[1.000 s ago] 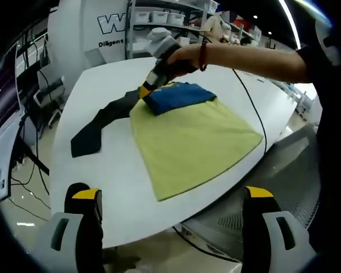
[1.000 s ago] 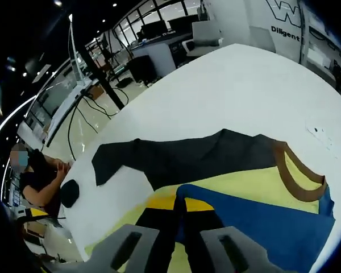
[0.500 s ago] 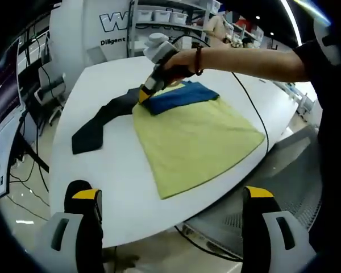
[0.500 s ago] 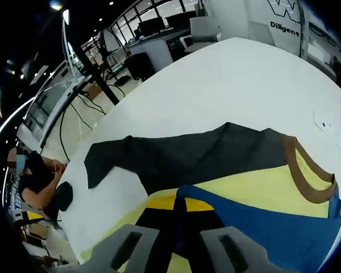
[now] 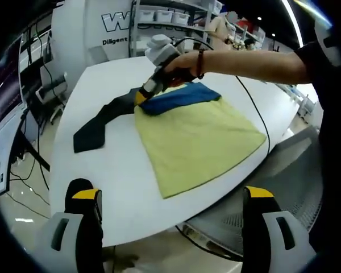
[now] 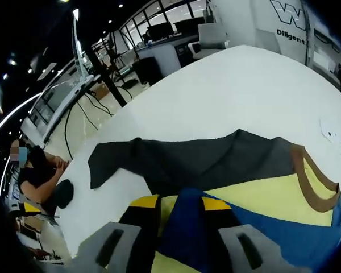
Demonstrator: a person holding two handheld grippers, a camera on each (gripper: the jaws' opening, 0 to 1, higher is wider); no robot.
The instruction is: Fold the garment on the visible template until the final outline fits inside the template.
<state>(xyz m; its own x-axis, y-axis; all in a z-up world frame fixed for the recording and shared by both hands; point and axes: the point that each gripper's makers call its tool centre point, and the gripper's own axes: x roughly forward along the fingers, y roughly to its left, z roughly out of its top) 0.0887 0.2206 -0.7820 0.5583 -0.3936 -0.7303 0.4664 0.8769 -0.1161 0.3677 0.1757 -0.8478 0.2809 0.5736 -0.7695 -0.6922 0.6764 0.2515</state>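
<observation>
In the left gripper view, the left gripper (image 5: 170,227) hangs off the near edge of the white table (image 5: 102,170), its jaws wide apart and holding nothing, just as they were a second ago. Across the table the right gripper (image 5: 143,94), in the person's outstretched hand (image 5: 179,63), has its yellow tips down at the corner of the blue fold of the garment (image 5: 182,95). That fold lies on the far end of the yellow template (image 5: 199,139); a dark sleeve (image 5: 99,125) trails off the template to the left across the bare table.

In the right gripper view, the change is plain: half a second ago the jaws were pinched together on the blue cloth, and now the right gripper (image 6: 179,213) shows its yellow-tipped jaws parted, with the blue edge of the garment (image 6: 261,227) lying loose between them. The dark sleeve (image 6: 176,162) stretches to the left over the white table (image 6: 227,91), and the brown collar band (image 6: 310,182) curves at the right, on the yellow template (image 6: 261,190).

Judged from this, the blue fold has just been let go and sits inside the template. The sleeve remains outside the outline, so the task is not finished; bringing it in looks like the next fold.
</observation>
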